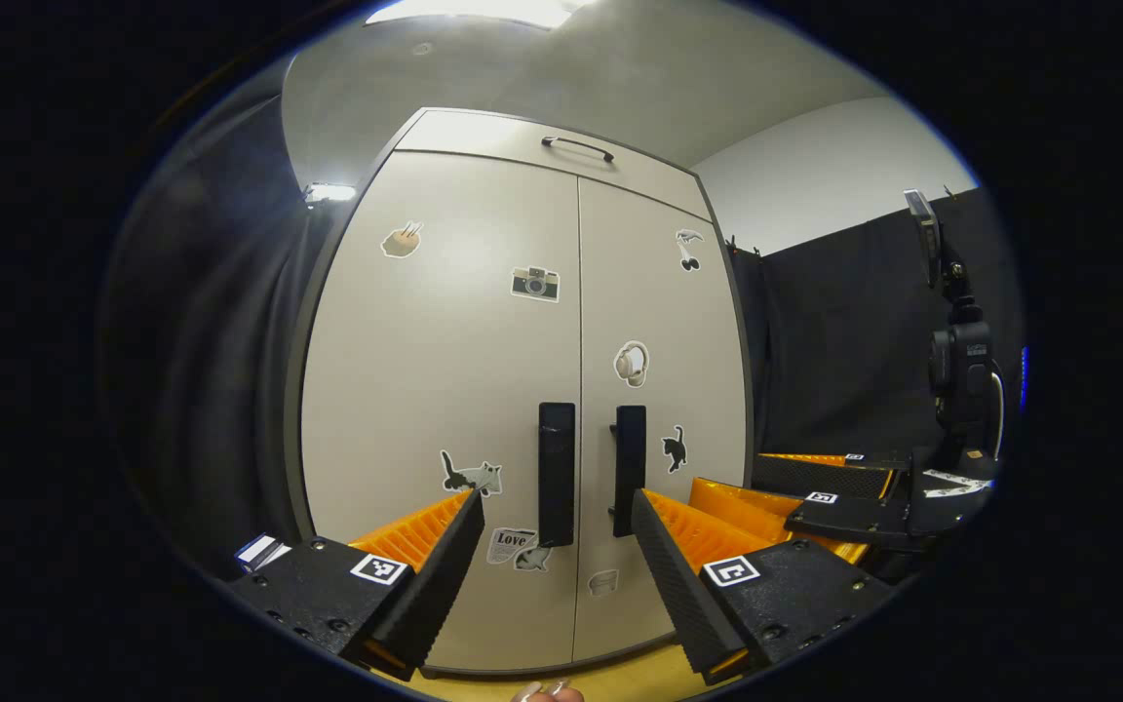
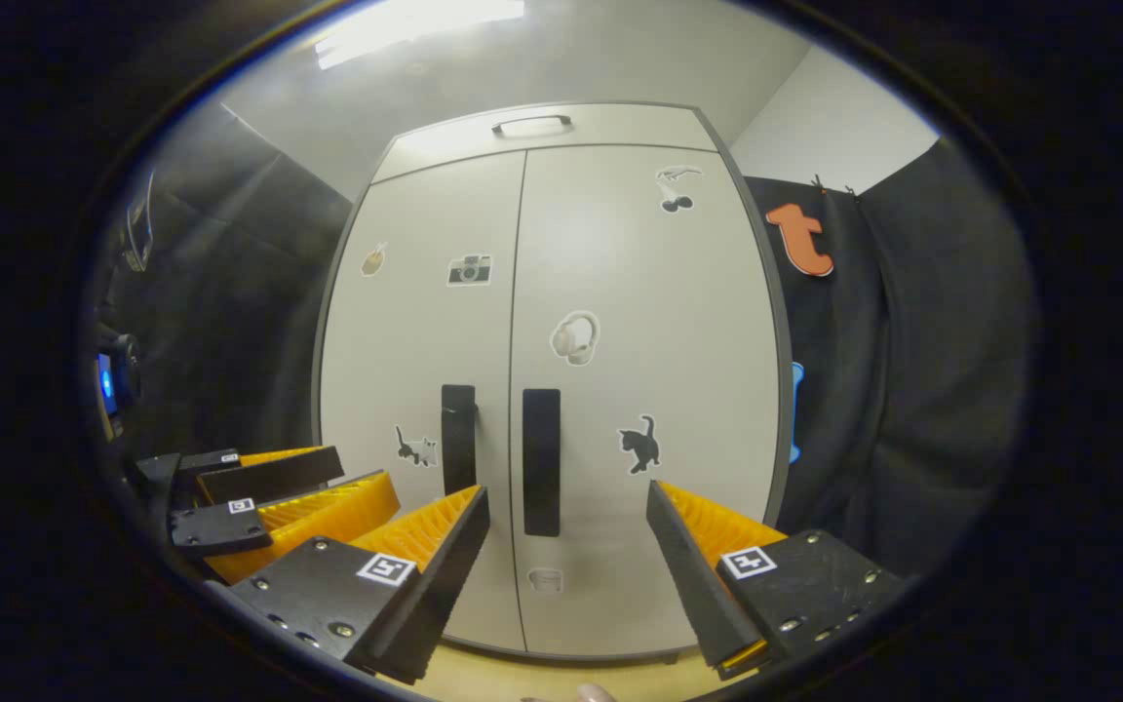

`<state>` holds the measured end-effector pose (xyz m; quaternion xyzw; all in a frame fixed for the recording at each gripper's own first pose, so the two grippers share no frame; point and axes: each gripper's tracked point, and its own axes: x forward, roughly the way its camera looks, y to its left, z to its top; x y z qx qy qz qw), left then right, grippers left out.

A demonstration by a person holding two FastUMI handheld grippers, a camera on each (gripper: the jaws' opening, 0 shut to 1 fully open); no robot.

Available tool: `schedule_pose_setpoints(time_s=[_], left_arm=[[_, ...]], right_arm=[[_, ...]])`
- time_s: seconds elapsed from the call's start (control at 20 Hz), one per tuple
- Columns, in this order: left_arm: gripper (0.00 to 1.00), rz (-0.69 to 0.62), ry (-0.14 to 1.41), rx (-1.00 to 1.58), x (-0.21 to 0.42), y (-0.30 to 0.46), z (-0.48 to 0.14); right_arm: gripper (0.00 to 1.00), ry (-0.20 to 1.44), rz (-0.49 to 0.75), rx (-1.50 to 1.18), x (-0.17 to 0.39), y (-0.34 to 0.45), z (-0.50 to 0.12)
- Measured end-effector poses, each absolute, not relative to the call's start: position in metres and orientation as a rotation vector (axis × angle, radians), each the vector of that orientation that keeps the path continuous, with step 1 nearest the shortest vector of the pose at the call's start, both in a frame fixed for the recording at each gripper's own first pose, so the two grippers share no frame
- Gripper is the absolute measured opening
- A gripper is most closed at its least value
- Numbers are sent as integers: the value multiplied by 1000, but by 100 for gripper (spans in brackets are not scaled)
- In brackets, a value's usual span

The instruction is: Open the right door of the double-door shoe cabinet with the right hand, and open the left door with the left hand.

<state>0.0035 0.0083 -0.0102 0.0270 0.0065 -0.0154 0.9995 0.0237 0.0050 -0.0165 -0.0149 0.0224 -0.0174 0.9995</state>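
Note:
A tall pale double-door shoe cabinet (image 1: 445, 322) (image 2: 620, 273) stands ahead, both doors closed, dotted with small stickers. Each door has a vertical black handle by the centre seam: left handle (image 1: 556, 474) (image 2: 458, 439), right handle (image 1: 629, 470) (image 2: 541, 461). My left gripper (image 1: 556, 512) is open, short of the doors, with both handles seen between its fingers. My right gripper (image 2: 566, 507) is open too, with the right handle in its gap, apart from it. The right gripper (image 1: 815, 492) also appears at the right of the left gripper view; the left gripper (image 2: 269, 492) appears at the left of the right gripper view.
A shallow top compartment with a black bar handle (image 1: 577, 148) (image 2: 531, 124) caps the cabinet. Black cloth walls (image 1: 844, 341) (image 2: 912, 341) flank both sides. A camera on a stand (image 1: 956, 361) sits to the right. Wooden floor (image 1: 620, 678) lies under the cabinet.

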Motion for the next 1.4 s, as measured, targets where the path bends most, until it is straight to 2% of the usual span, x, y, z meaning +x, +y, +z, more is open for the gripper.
schedule_pose_setpoints(time_s=[0.1, 0.15, 0.2, 0.5, 0.6, 0.85, 0.9, 0.95, 1.0, 1.05, 1.2, 1.25, 1.3, 1.4], left_arm=[[95, -29, 11, 56, 3, 10, -9], [95, -27, 11, 58, 3, 12, -10], [95, -24, 13, 60, 2, 13, -10], [95, -7, 17, 61, -9, 23, -8], [94, -1, 22, 56, -12, 27, -9], [94, 22, 31, 57, -18, 41, -12], [89, 26, 35, 55, -18, 43, -12], [94, 27, 40, 52, -18, 46, -14], [89, 28, 46, 49, -19, 47, -16], [89, 28, 49, 46, -18, 48, -17], [95, 25, 53, 43, -18, 51, -18], [95, 22, 51, 41, -18, 52, -17], [95, 20, 50, 39, -19, 52, -18], [95, 18, 57, 38, -18, 53, -19]], right_arm=[[98, 31, -35, -34, 30, 7, -13], [94, 27, -38, -41, 34, 7, -13], [98, 25, -34, -49, 42, 11, -13], [98, 12, -62, -72, 79, 14, -16], [89, 33, -71, -67, 92, 16, -24], [83, 71, -101, -66, 117, 16, -41], [79, 71, -110, -72, 122, 16, -44], [75, 71, -131, -80, 123, 12, -46], [72, 79, -133, -86, 127, 13, -50], [69, 91, -131, -89, 129, 14, -54], [69, 112, -121, -69, 127, 19, -61], [45, 109, -139, -67, 136, 17, -64], [38, 106, -151, -82, 133, 17, -62], [36, 105, -164, -106, 132, 17, -62]])
